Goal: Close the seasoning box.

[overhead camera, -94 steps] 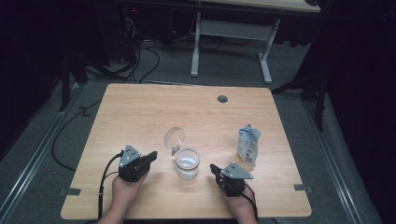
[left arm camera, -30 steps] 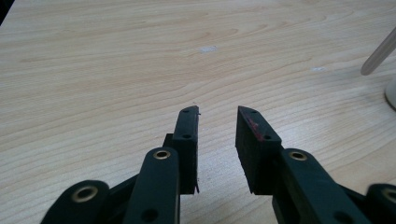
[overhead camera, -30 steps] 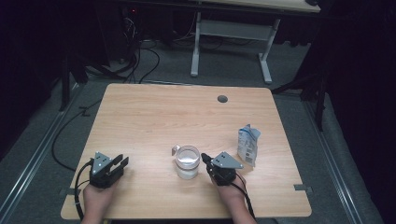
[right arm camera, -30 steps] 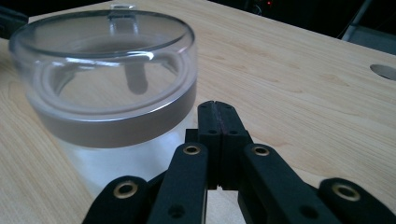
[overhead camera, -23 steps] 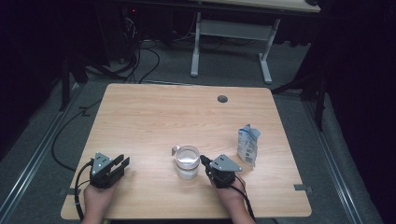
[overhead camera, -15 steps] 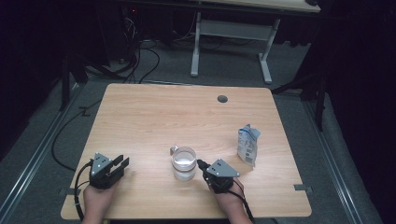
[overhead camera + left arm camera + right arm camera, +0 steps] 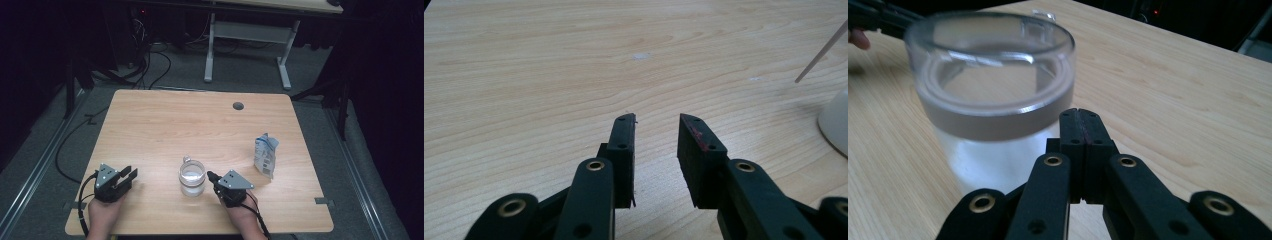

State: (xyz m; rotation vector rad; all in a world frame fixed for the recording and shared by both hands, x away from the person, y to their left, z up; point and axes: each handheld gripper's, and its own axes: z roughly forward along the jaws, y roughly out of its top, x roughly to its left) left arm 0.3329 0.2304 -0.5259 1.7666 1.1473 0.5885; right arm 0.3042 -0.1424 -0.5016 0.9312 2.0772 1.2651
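A clear jar (image 7: 192, 177) with a transparent lid and a grey ring under the lid stands near the table's front edge, between my two grippers. My right gripper (image 7: 210, 175) is shut with nothing between its jaws. Its tips point left at the jar's right side, very close or touching. In the right gripper view the jar (image 7: 993, 90) looms just beyond the closed tips (image 7: 1080, 116). My left gripper (image 7: 128, 172) rests on the table well to the jar's left. In the left gripper view it (image 7: 656, 125) stands open over bare wood.
A small blue-white pouch (image 7: 265, 155) stands upright to the right of the jar. A round cable hole (image 7: 238, 105) sits at the far side of the wooden table (image 7: 165, 125). Desk legs and cables lie on the floor beyond the table.
The jar has slid slightly left and toward the front edge, with my shut right gripper following at its side. About three seconds ago the left gripper was beside the jar; it now lies farther left.
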